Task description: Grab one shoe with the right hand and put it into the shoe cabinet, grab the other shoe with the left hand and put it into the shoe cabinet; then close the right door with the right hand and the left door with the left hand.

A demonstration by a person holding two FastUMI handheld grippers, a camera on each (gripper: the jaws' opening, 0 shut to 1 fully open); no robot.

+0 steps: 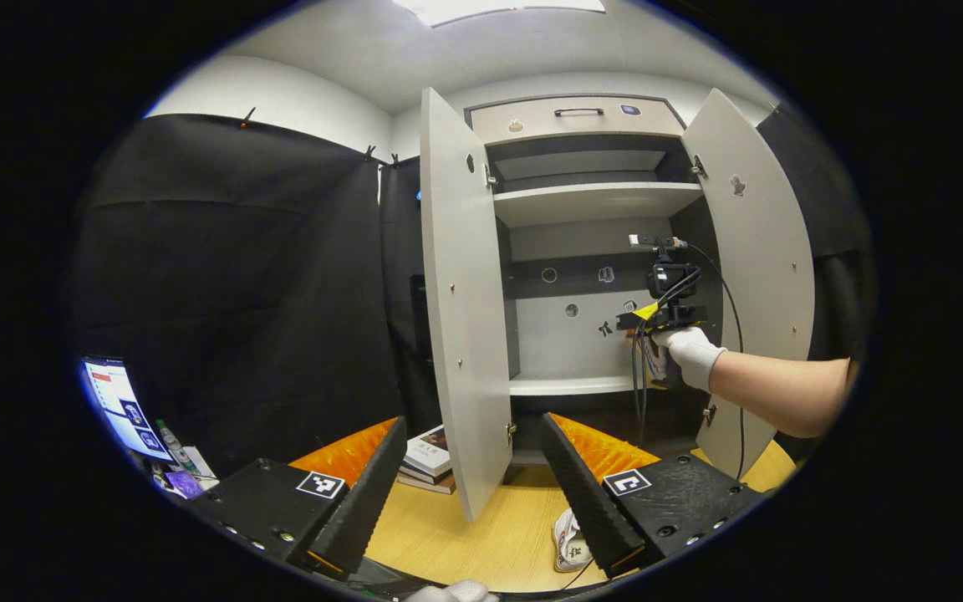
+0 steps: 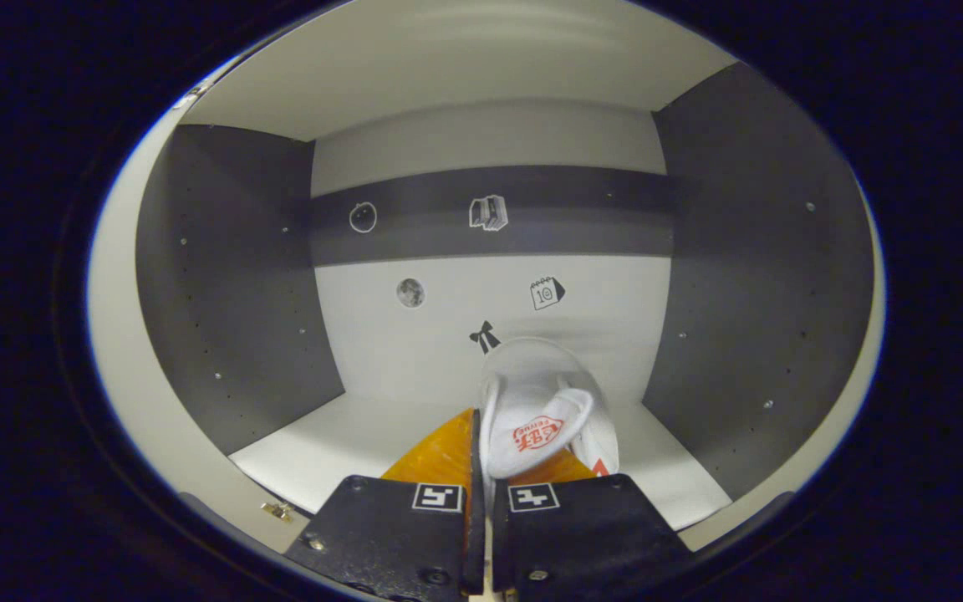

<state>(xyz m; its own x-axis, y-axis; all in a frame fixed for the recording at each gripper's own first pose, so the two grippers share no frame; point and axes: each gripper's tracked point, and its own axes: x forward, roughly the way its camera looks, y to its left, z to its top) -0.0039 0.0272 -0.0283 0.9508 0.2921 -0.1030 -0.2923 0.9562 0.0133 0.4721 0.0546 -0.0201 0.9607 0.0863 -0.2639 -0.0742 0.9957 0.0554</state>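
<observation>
Cabinet (image 1: 590,201) interior: outstretched arm's right tool (image 2: 481,464) clamps white shoe (image 2: 544,401)

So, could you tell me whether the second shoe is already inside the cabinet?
No, the second shoe lies on the wooden floor before the open cabinet, beside the left claw.

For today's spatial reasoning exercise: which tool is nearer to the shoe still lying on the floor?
Left. The left tool hangs open just above the floor shoe, which lies by its right finger. The right tool is up inside the cabinet, gripping the other shoe.
</observation>
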